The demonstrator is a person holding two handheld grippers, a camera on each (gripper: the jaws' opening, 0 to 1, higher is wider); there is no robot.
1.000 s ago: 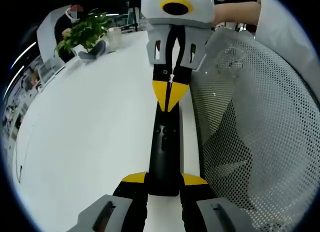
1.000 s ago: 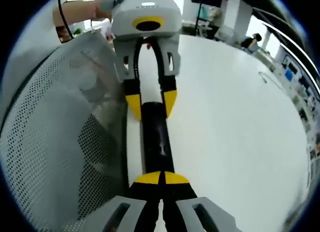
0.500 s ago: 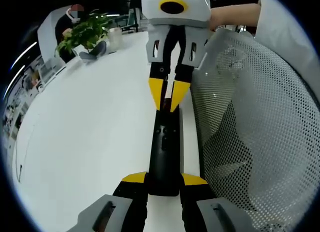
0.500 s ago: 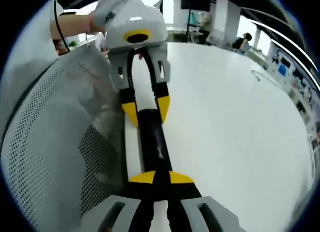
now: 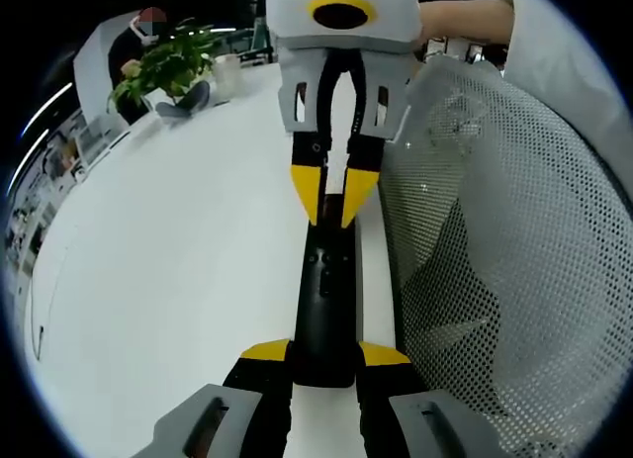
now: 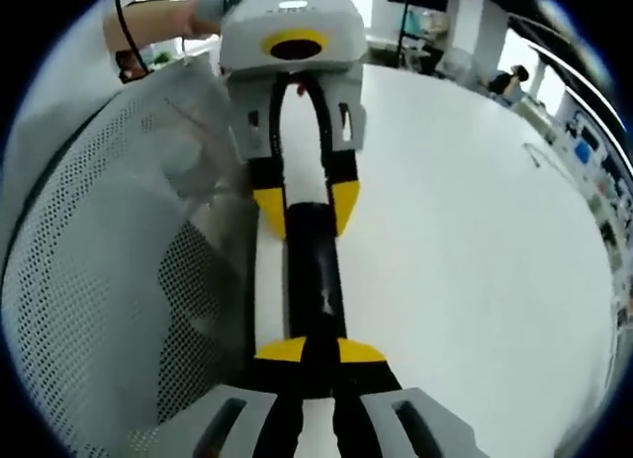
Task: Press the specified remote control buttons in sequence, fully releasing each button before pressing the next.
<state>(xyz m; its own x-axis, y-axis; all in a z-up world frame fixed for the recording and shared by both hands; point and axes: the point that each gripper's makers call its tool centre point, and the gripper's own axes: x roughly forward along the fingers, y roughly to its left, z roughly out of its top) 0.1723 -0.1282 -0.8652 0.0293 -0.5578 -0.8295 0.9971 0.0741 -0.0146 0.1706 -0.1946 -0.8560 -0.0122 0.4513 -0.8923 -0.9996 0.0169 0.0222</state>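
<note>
White table, potted plant, cup, mesh chair back.

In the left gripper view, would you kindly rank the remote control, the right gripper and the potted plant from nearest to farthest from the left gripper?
1. Remote control, held between its jaws.
2. Right gripper, at the remote's far end.
3. Potted plant, far left on the table.

In the left gripper view the remote lies lengthwise on the counter, its near end between the left tongs at 6 o'clock. The right tongs stand over its far end at 12. A mesh chair back lies at 3, a potted plant at 10.

In the right gripper view the mesh lies at 9 o'clock.
</note>
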